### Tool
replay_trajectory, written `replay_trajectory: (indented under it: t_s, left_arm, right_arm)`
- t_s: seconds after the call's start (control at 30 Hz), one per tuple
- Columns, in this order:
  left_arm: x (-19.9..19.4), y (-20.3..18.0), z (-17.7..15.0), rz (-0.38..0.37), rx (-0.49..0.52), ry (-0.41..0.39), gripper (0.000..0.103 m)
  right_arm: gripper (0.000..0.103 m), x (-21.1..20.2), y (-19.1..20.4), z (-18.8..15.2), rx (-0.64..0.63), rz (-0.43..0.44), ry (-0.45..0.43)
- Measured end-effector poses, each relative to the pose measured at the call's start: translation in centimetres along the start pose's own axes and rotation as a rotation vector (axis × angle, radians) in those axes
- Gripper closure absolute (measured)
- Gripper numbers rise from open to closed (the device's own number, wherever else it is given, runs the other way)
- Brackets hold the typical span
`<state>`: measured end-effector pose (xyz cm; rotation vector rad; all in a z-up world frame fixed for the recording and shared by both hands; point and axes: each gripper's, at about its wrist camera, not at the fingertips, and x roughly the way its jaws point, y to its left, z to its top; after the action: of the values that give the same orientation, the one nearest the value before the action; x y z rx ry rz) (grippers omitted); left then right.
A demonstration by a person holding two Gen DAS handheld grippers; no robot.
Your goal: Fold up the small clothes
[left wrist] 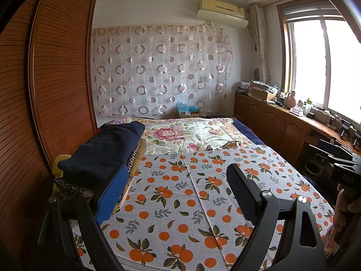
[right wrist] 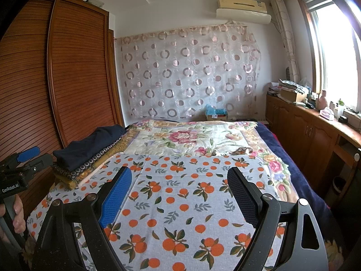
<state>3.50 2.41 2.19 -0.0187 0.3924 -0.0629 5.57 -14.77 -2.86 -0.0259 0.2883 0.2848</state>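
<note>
Left claw: jaws wide, holding nothing, hovering over the orange-print cloth. Right claw: same, jaws wide and holding nothing, over the same cloth.

Orange-print cloth lies flat across the near end of the bed; creases run through it, one lengthwise in the left view.

Stack of folded clothes sits at the left edge of the bed, just beside the cloth's far-left corner. Dark navy piece on top, a dark patterned one and a yellowish one under it. In the left view the blue left finger overlaps the stack's near end; can't tell if it touches. In the right view the stack is well clear of the claw.

View differences: left view catches the right gripper's body and the hand on it at the right edge. Right view catches the left gripper's body, marked "GenRobot.AI", with a hand on its handle at the left edge.

Past the cloth: floral bedspread with a small crumpled patterned item on it near the cloth's far edge.

Room: louvred wooden wardrobe on the left, circle-print curtain on the far wall, air conditioner above it, window on the right over a cluttered wooden bench.
</note>
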Motion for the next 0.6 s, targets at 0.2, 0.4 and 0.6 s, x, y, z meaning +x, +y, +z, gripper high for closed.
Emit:
replay_trajectory:
  t_s: [0.2,0.4,0.6]
  left_arm:
    - [0.02,0.01,-0.05,0.000,-0.001,0.000,0.014]
    - [0.04,0.02,-0.09,0.000,0.000,-0.001,0.014]
    - [0.05,0.04,-0.15,0.000,-0.001,-0.002,0.014]
  right_arm:
    - [0.015,-0.11,-0.19,0.09,-0.002,0.000,0.001]
    - [0.015,-0.16,-0.21,0.09,-0.001,0.001,0.001]
    - [0.015,-0.23,-0.34,0.19,0.001,0.002,0.001]
